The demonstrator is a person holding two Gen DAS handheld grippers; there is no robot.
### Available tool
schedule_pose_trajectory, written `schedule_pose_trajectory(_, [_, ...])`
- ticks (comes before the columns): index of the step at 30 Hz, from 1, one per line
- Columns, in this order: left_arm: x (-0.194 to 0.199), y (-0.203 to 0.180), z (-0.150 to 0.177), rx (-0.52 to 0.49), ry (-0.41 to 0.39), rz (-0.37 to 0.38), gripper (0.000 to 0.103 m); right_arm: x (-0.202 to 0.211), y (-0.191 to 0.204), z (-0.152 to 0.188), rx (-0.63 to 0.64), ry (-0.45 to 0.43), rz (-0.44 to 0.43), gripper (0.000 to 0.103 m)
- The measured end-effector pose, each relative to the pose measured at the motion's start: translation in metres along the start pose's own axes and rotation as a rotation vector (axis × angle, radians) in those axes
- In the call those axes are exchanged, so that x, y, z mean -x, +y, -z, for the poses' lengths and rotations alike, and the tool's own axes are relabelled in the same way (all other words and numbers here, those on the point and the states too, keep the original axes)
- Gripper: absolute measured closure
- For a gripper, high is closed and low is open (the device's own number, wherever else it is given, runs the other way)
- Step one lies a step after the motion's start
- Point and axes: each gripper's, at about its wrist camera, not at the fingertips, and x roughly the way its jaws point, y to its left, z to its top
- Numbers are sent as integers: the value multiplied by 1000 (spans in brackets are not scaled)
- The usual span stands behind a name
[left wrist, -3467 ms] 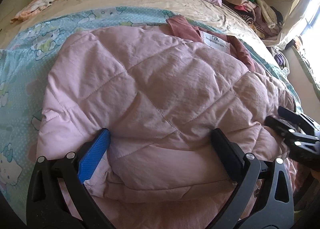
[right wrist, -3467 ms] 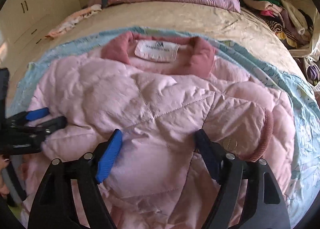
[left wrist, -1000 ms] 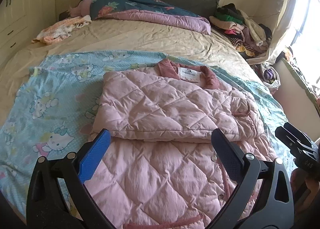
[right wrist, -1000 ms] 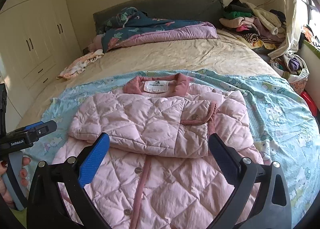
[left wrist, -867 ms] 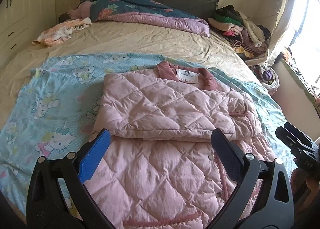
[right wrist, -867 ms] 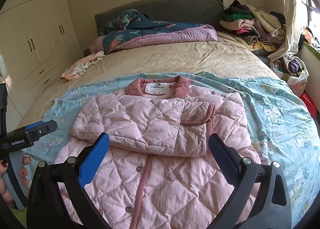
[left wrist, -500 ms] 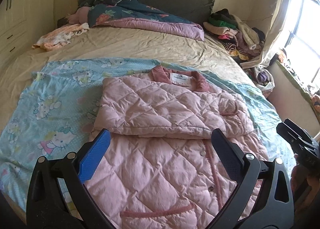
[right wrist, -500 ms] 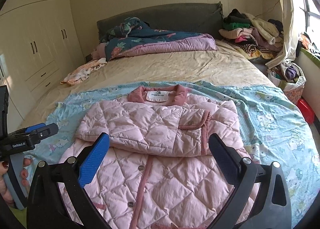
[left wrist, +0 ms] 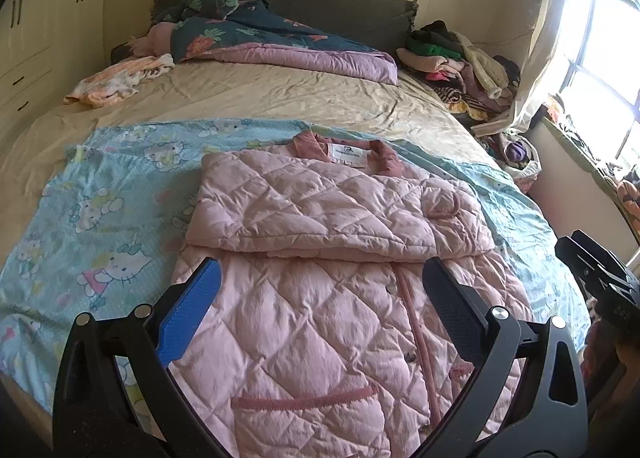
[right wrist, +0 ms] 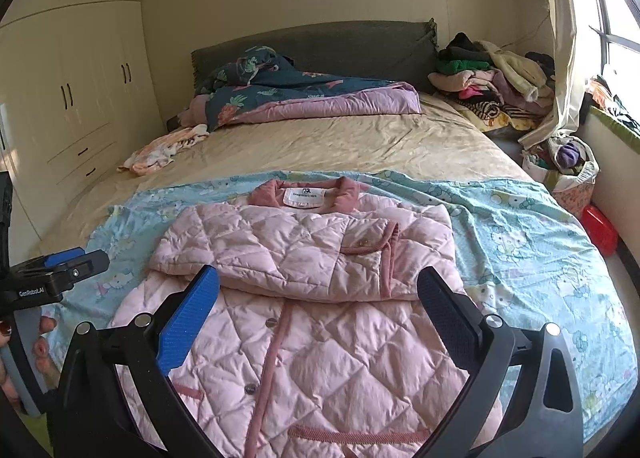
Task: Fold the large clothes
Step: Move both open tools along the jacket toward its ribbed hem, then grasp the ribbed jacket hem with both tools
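Observation:
A pink quilted jacket (left wrist: pixel 320 298) lies front-up on a blue cartoon-print sheet (left wrist: pixel 100 218) on the bed, collar and white label at the far end. Both sleeves are folded across its chest in a band (right wrist: pixel 288 254). My left gripper (left wrist: pixel 320 282) is open and empty, held above the jacket's lower half. My right gripper (right wrist: pixel 318 290) is open and empty too, above the jacket's hem side. In the right wrist view the left gripper (right wrist: pixel 52 270) shows at the left edge; in the left wrist view the right gripper (left wrist: pixel 592 270) shows at the right edge.
A beige bed sheet (right wrist: pixel 340 146) covers the bed. A dark floral duvet (right wrist: pixel 280 90) lies at the headboard, a small garment (right wrist: pixel 164 150) at the left, a clothes pile (right wrist: pixel 492 78) at the far right. Wardrobes (right wrist: pixel 60 98) stand left; a basket (right wrist: pixel 568 162) and red box (right wrist: pixel 600 230) stand right.
Both grippers have let go of the folded sleeves and pulled back and up from the jacket. More of the jacket's lower half and the room is now in view.

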Motion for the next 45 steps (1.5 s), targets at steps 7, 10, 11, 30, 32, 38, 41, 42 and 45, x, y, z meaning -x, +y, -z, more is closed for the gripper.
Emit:
schedule_pose_trajectory(7, [1,-3,15,-8,8,-6,8,7,-7,15,-13,8,-2,4])
schedule_pose_trajectory(10, [1,-3,22,-11,13,-9,8,9,-9,20,-14,10,2,4])
schedule_pose_trajectory(11, [2,-3,24,-11,13,-10,8,10,-10,21,-16,10,3,4])
schedule_pose_trajectory(30, [-4,-10,69,-51,52,-45,8,8,-18,61,-1,75,4,4])
schedule_pose_trajectory(32, [-5,-9,74,-53,55,-56,8,8,-21,66,0,83,6,4])
schedule_pose_trajectory(38, [-11,-6,91,-59,81,-68,8,7,-30,81,9,111,19,4])
schedule_pose_trajectory(41, [-13,-2,99,-59,89,-73,8,6,-36,91,10,126,26,4])
schedule_pose_trajectory(42, [-13,0,102,-62,92,-78,8,6,-38,95,13,132,28,4])
schedule_pose_trajectory(45, [-17,6,108,-66,106,-94,8,7,-44,104,22,149,44,4])
